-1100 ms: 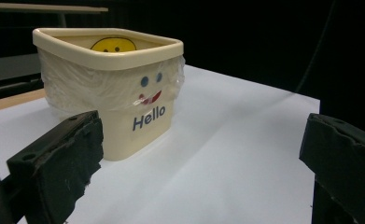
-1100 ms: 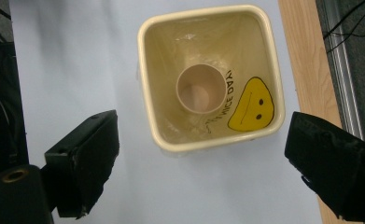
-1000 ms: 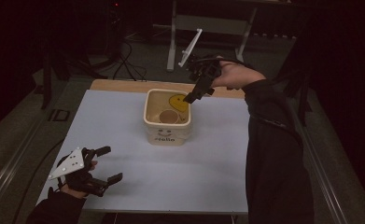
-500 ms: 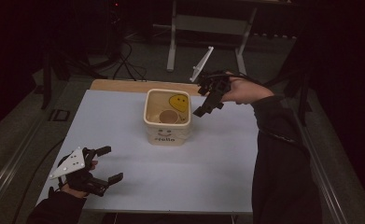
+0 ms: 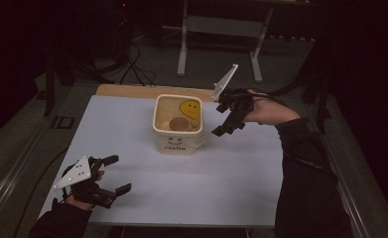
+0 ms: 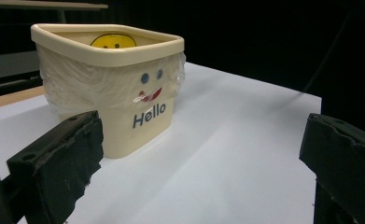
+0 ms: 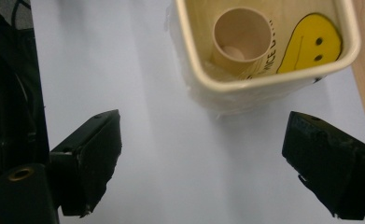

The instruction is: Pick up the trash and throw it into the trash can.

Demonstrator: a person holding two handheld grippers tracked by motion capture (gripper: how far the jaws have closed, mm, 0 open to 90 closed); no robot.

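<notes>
While the left gripper (image 5: 114, 174) waits at the table's near corner, jaws wide and empty, the cream tub (image 5: 178, 124) stands well off at its two o'clock. Farther back, the right gripper (image 5: 229, 120) hangs just beside the tub at three o'clock, empty, its jaws having just closed a little. It is the nearer one; the paper cup (image 7: 242, 33) lies inside, mouth toward that gripper.
</notes>
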